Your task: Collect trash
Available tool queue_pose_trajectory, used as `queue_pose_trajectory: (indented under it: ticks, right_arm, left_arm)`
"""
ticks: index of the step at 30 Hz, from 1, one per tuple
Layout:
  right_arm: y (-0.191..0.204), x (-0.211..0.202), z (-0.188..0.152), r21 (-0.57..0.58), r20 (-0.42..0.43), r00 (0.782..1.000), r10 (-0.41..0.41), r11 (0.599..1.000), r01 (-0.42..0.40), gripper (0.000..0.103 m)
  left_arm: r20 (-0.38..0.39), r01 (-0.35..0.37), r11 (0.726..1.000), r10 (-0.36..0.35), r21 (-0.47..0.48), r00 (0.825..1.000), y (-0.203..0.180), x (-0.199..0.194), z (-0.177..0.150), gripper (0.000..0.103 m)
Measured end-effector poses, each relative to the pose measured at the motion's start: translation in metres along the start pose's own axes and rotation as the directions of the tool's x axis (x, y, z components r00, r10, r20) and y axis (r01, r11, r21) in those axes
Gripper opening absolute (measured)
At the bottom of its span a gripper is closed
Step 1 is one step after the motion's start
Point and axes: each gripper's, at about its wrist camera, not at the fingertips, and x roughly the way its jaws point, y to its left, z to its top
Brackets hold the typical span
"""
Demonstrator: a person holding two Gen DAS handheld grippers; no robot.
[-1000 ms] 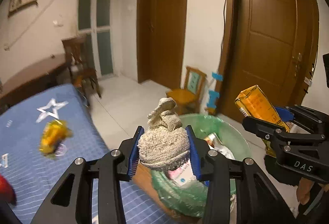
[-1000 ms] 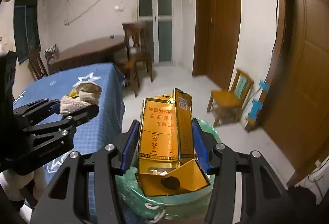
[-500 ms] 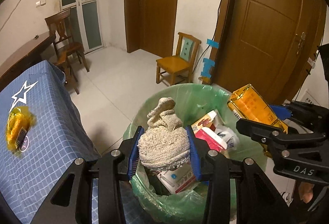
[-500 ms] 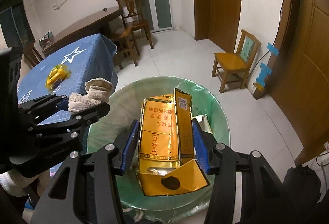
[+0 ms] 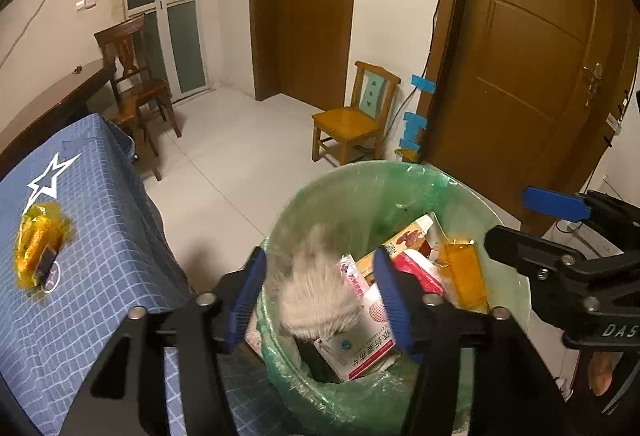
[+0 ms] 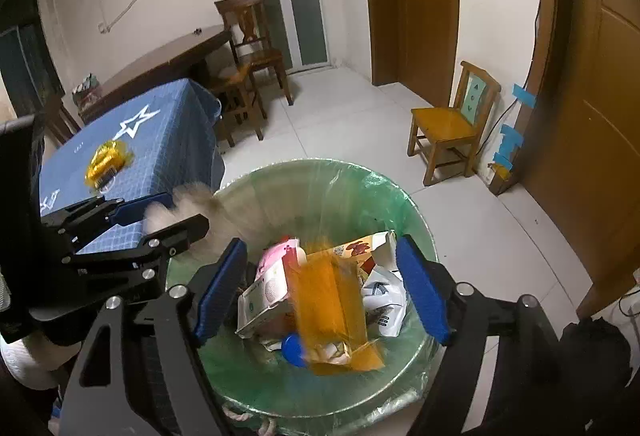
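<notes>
Above the green-lined bin (image 6: 404,203), both grippers' fingers were spread wide: left gripper (image 5: 320,296) over blurred cloth (image 5: 320,296), right gripper (image 6: 320,288) over yellow carton (image 6: 332,308).

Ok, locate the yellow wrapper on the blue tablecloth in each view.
Left wrist view: the yellow wrapper lies at far left on the blue tablecloth, below the white star.
Right wrist view: it sits upper left, also below the star.
Shared landmark: the green-lined trash bin.
</notes>
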Motion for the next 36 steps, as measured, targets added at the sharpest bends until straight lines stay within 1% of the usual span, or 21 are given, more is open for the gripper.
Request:
queue_pose_trajectory:
  ticks: [3,4,5,6,7,8,9,10,11,13,14,16,17,19,20,21,24,25,30,33,36]
  right_arm:
    - [0.002,-0.017,-0.001,0.004,0.035,0.999,0.006,1.0,-0.006,0.074]
    - [0.003,-0.025,-0.002,0.002,0.051,0.999,0.011,1.0,-0.011,0.075]
    - [0.006,-0.034,-0.004,-0.002,0.069,0.997,0.015,1.0,-0.015,0.077]
    - [0.009,-0.042,-0.006,-0.005,0.087,0.996,0.016,1.0,-0.016,0.08]
    - [0.013,-0.059,-0.01,-0.012,0.127,0.992,0.021,1.0,-0.02,0.081]
    - [0.015,-0.07,-0.013,-0.017,0.154,0.988,0.022,1.0,-0.02,0.083]
    - [0.019,-0.085,-0.018,-0.024,0.188,0.982,0.024,1.0,-0.02,0.084]
    - [0.023,-0.097,-0.023,-0.032,0.214,0.976,0.027,0.999,-0.02,0.085]
    - [0.03,-0.117,-0.032,-0.049,0.263,0.965,0.021,0.999,-0.008,0.087]
    - [0.04,-0.147,-0.049,-0.065,0.339,0.941,0.008,0.998,0.015,0.093]
    - [0.043,-0.157,-0.056,-0.074,0.363,0.932,0.008,0.997,0.02,0.096]
    - [0.052,-0.179,-0.075,-0.094,0.411,0.911,-0.007,0.994,0.05,0.097]
    - [0.055,-0.186,-0.084,-0.097,0.422,0.907,-0.012,0.994,0.058,0.097]
    - [0.058,-0.199,-0.101,-0.09,0.437,0.899,-0.008,0.995,0.052,0.097]
    - [0.06,-0.203,-0.109,-0.084,0.445,0.895,-0.009,0.995,0.052,0.097]
    - [0.06,-0.208,-0.117,-0.077,0.452,0.892,-0.012,0.996,0.053,0.097]
    - [0.061,-0.218,-0.138,-0.043,0.476,0.879,-0.042,0.997,0.071,0.097]
    - [0.058,-0.219,-0.144,-0.023,0.481,0.876,-0.044,0.998,0.063,0.097]
    - [0.057,-0.223,-0.172,0.008,0.481,0.875,-0.044,0.999,0.046,0.097]
    - [0.06,-0.226,-0.185,0.0,0.477,0.877,-0.054,0.998,0.061,0.097]
    - [0.062,-0.227,-0.191,-0.006,0.479,0.876,-0.064,0.997,0.076,0.097]
  left_arm:
    - [0.02,-0.004,1.0,0.004,-0.012,1.0,0.003,-0.013,0.0,0.068]
    - [0.03,-0.007,1.0,0.008,-0.014,1.0,0.003,-0.019,-0.001,0.073]
    - [0.042,-0.01,1.0,0.01,-0.015,0.999,0.003,-0.027,-0.001,0.075]
    - [0.063,-0.014,1.0,0.015,-0.012,0.998,0.003,-0.038,-0.003,0.079]
    - [0.091,-0.028,1.0,0.029,-0.01,0.995,0.003,-0.05,-0.005,0.084]
    - [0.111,-0.044,0.999,0.044,-0.009,0.993,0.002,-0.062,-0.007,0.086]
    - [0.145,-0.066,0.998,0.068,-0.015,0.987,0.004,-0.078,-0.011,0.091]
    - [0.18,-0.085,0.996,0.088,-0.022,0.98,0.003,-0.095,-0.014,0.094]
    - [0.215,-0.106,0.994,0.11,-0.031,0.97,0.003,-0.11,-0.02,0.098]
    - [0.289,-0.146,0.988,0.154,-0.048,0.945,0.005,-0.148,-0.034,0.098]
    - [0.311,-0.154,0.986,0.164,-0.057,0.936,0.004,-0.162,-0.04,0.098]
    - [0.358,-0.163,0.984,0.176,-0.066,0.917,0.004,-0.194,-0.06,0.098]
    - [0.37,-0.17,0.983,0.183,-0.067,0.911,0.002,-0.204,-0.065,0.098]
    - [0.402,-0.216,0.974,0.224,-0.065,0.888,-0.003,-0.226,-0.082,0.098]
    - [0.417,-0.228,0.972,0.233,-0.063,0.878,-0.006,-0.236,-0.086,0.098]
    - [0.427,-0.22,0.973,0.226,-0.063,0.875,-0.007,-0.246,-0.094,0.098]
    - [0.436,-0.191,0.979,0.205,-0.076,0.876,-0.012,-0.267,-0.113,0.098]
    - [0.435,-0.192,0.979,0.203,-0.071,0.877,-0.015,-0.271,-0.119,0.098]
    - [0.428,-0.189,0.982,0.184,-0.031,0.885,-0.036,-0.285,-0.148,0.098]
    - [0.416,-0.189,0.982,0.184,-0.028,0.891,-0.045,-0.288,-0.159,0.098]
    - [0.426,-0.2,0.979,0.194,-0.03,0.884,-0.054,-0.294,-0.17,0.098]
